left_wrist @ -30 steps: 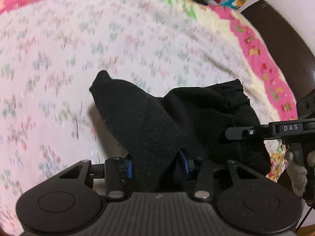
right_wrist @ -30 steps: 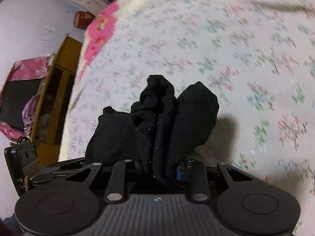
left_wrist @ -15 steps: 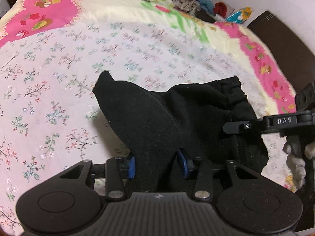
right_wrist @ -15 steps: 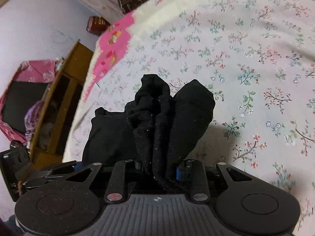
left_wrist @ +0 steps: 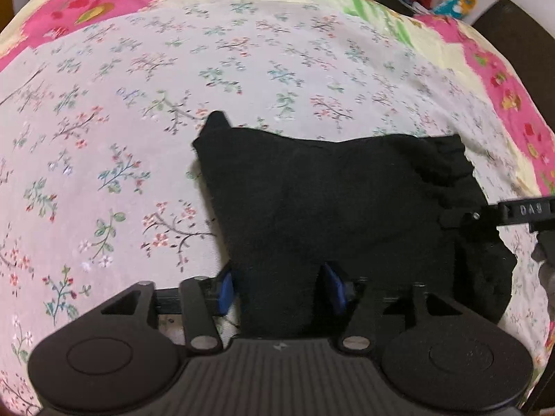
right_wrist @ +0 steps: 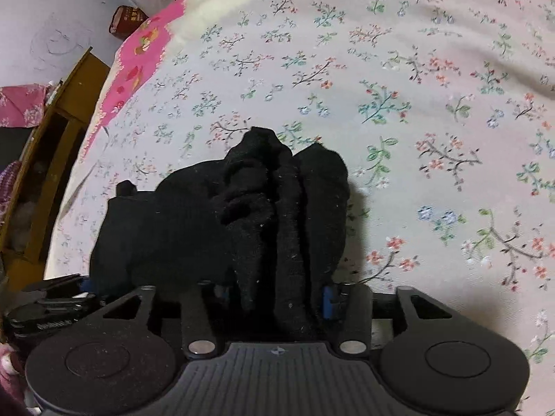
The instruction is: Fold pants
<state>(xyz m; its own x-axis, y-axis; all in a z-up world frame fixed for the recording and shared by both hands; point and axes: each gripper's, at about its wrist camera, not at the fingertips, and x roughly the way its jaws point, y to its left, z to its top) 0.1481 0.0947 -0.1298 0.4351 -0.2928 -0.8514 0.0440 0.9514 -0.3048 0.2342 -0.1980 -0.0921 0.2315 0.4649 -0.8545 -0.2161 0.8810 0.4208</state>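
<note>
Black pants lay ahead of my left gripper on the flowered bedspread, one edge between its blue pads; the jaws were opening, cloth slack between them. On the right wrist view, my right gripper was opening too, the bunched waistband between its jaws. I judged it best to let both corners drop together, level, so the fold landed square.
</note>
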